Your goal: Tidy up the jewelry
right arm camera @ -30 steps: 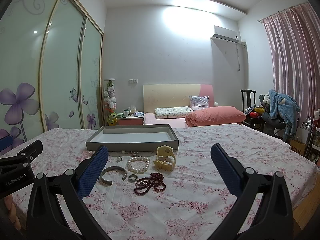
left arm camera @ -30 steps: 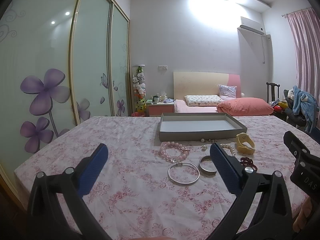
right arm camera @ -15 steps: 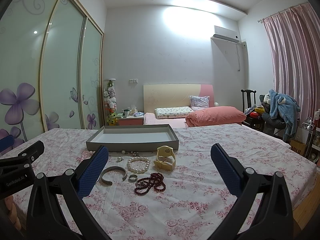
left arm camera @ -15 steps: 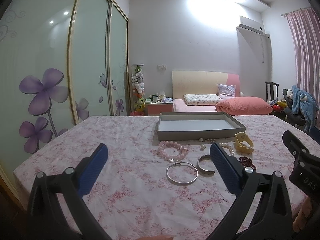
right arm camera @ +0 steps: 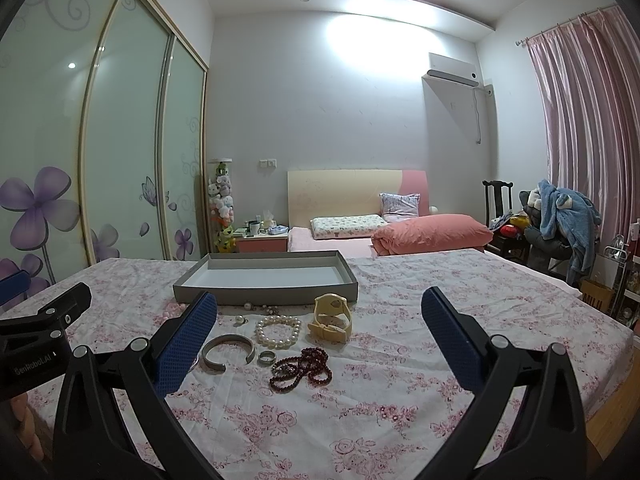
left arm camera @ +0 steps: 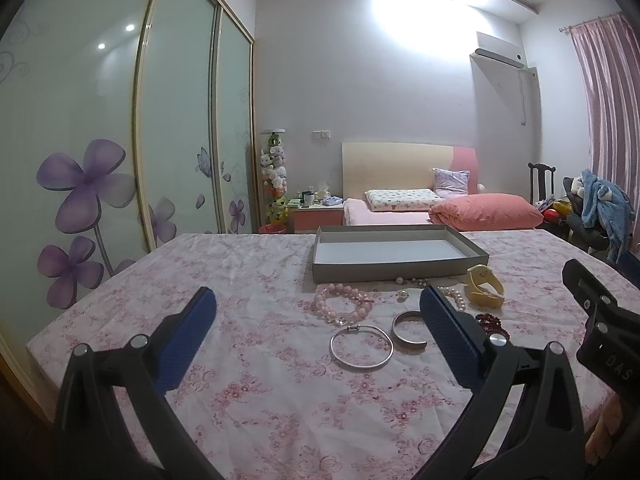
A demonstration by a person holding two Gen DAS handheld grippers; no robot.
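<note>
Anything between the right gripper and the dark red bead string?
Nothing visible. The dark red bead string lies on bare floral cloth ahead of the open right gripper; the small ring sits just left of it.

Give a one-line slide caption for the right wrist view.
Open right gripper above jewelry on a floral tablecloth, before an empty grey tray.

A home bedroom: bed, wardrobe, curtains.
</note>
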